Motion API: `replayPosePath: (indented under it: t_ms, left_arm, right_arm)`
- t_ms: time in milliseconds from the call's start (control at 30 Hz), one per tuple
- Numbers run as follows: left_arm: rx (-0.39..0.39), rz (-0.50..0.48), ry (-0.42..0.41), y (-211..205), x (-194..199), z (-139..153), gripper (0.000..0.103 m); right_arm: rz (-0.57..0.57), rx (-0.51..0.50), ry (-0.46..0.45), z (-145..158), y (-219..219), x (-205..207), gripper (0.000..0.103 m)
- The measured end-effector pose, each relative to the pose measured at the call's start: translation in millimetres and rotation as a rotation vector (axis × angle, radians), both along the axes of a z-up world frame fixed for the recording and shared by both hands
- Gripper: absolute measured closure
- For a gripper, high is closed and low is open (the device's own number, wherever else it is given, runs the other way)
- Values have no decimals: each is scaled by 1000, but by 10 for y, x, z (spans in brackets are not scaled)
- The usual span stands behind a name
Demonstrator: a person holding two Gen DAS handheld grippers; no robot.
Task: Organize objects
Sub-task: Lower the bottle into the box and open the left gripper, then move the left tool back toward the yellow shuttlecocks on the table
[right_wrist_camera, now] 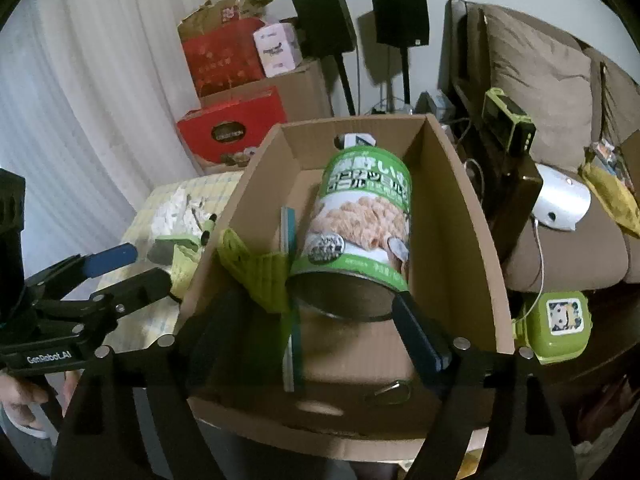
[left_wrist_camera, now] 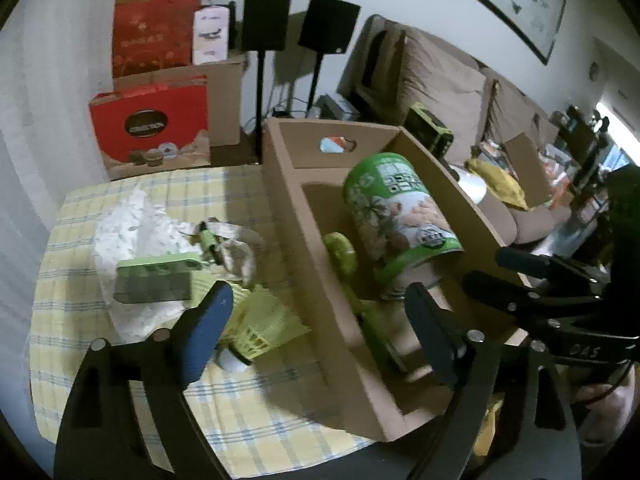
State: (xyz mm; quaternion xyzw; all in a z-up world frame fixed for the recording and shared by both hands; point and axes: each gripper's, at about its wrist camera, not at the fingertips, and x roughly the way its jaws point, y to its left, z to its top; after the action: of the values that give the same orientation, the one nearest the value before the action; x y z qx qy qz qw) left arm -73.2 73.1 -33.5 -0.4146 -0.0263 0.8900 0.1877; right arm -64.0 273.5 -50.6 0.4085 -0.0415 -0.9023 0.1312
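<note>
Green-labelled can [right_wrist_camera: 362, 236] lies on side inside cardboard box [right_wrist_camera: 452, 208], beside flat green items [right_wrist_camera: 256, 272]. We hold right gripper [right_wrist_camera: 316, 328] above box, jaws spread wide, gripping nothing, can's base between them. Left gripper [left_wrist_camera: 316, 340] straddles box wall, jaws likewise wide, empty. Yellow basket [left_wrist_camera: 264, 328] on checked tablecloth [left_wrist_camera: 248, 412].

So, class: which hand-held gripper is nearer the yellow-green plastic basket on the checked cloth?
Left. The left hand-held gripper hangs open right over the basket, beside the cardboard box. The right hand-held gripper is open over the box, around the green can.
</note>
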Motion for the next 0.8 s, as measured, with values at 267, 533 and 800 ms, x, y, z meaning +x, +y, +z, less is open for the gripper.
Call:
replayPosePath:
  t_ms: [267,533,800]
  left_arm:
    - [-30,71,50,-281,53,94,2]
    - [-16,126,63,-625,69,187,0]
    - [-32,167,38,-953,48,84,0]
  right_arm:
    - [15,30,34,82,-199,-38,8]
    - [60,44,60,181,-466,-54,0]
    - [117,26,62,225,-684,-28,0]
